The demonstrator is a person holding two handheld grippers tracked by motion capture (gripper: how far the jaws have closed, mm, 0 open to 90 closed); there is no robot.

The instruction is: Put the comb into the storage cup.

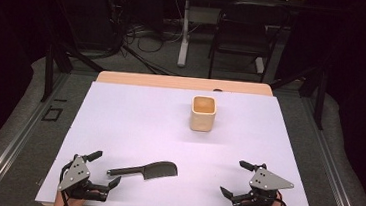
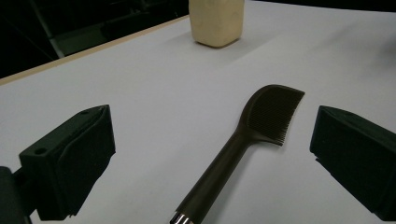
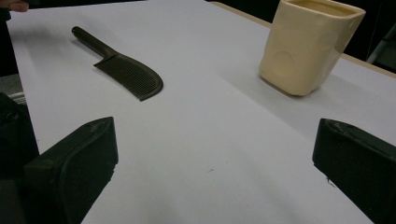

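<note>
High view: the comb (image 1: pixel 144 170) lies flat on the desk (image 1: pixel 134 124), handle end just beside the left gripper (image 1: pixel 104 168), jaws wide. Left gripper view: the handle sits between the jaws; lower squarely over it before closing. Right gripper view: the right gripper (image 3: pixel 215 154), jaws wide and empty, faces the cream cup (image 3: pixel 308 44).

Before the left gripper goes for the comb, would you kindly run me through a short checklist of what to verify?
1. Left gripper open wide enough for the handle: ok, its jaws stand apart with nothing between them.
2. Comb free to lift: ok, it lies flat on the white table, touching nothing else.
3. Handle facing the left gripper: ok, in the left gripper view the handle end points toward the jaws.
4. Right gripper out of the way: ok, open and empty, well apart from the comb.
5. Cup upright and apart from the comb: ok.
6. Cup empty inside: cannot tell for certain.
</note>
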